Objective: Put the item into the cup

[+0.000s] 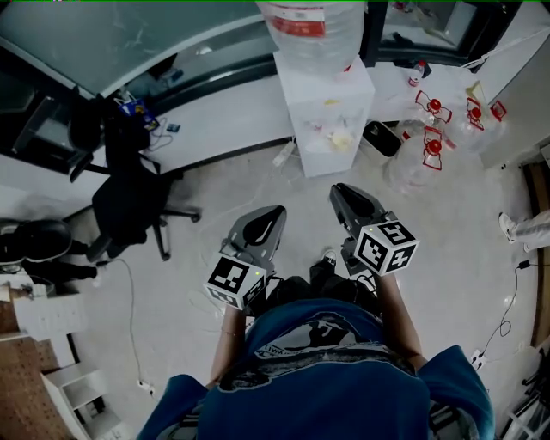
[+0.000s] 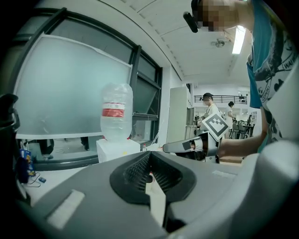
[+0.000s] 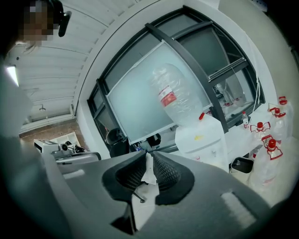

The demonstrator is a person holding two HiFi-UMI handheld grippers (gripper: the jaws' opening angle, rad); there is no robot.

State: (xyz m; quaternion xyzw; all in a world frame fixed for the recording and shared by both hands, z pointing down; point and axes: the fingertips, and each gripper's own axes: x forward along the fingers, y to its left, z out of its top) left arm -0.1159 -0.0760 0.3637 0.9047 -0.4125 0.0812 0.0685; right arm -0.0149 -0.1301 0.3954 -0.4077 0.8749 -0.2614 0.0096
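I stand on a light floor with both grippers held out at waist height. My right gripper [image 1: 337,189] [image 3: 148,158] is shut on a small white crumpled scrap [image 3: 149,173], which sticks out between its ribbed black pads. My left gripper [image 1: 279,210] [image 2: 149,156] is beside it, about a hand's width to the left. Its jaws meet at the tips and I see nothing between them. In the left gripper view the right gripper [image 2: 169,148] shows from the side, with its marker cube [image 2: 216,126] behind it.
A white water dispenser [image 1: 326,107] with a big clear bottle [image 1: 311,26] stands straight ahead. A black bin [image 1: 381,137] and several red-capped empty jugs [image 1: 430,148] are to its right. A black office chair [image 1: 129,202] is at the left, a white shelf [image 1: 82,391] at the lower left. Cables lie on the floor.
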